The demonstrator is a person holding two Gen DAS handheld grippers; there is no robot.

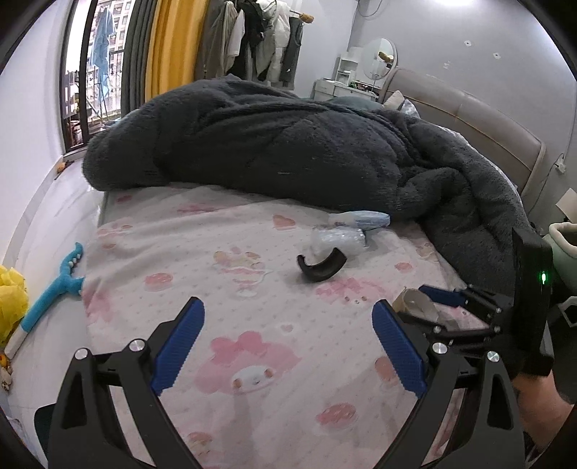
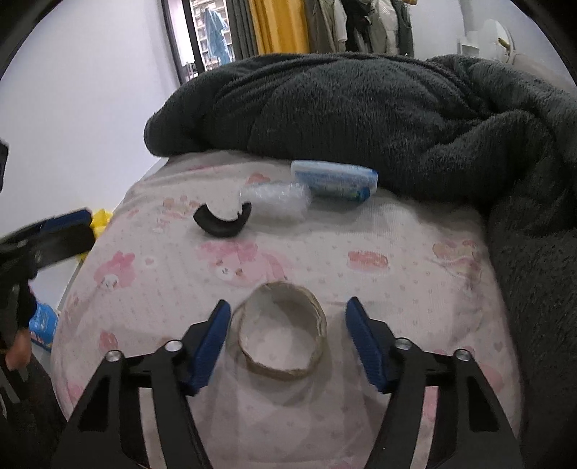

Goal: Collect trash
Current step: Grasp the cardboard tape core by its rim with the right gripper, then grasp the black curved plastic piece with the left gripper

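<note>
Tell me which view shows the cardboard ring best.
The right wrist view: the cardboard ring lies whole on the bedsheet, its open centre visible, between the right gripper fingers. In the left wrist view the ring sits near the right edge, partly hidden behind both grippers' fingers.

We see a bed with a white sheet printed with pink cartoon figures [image 1: 223, 231]. A heap of dark grey fleecy blanket [image 1: 274, 144] covers the bed from twelve o'clock round to three. Behind it, at twelve, hang a yellow curtain [image 1: 173, 43] and a row of clothes on a rail [image 1: 259, 32]. At eleven stands a dark-framed window [image 1: 90, 72]. At two rises a padded beige headboard [image 1: 479, 119], with a round mirror [image 1: 378, 57] beyond it. At nine, off the bed's edge, lies a blue toothed scratcher-like tool [image 1: 54, 292].
</note>
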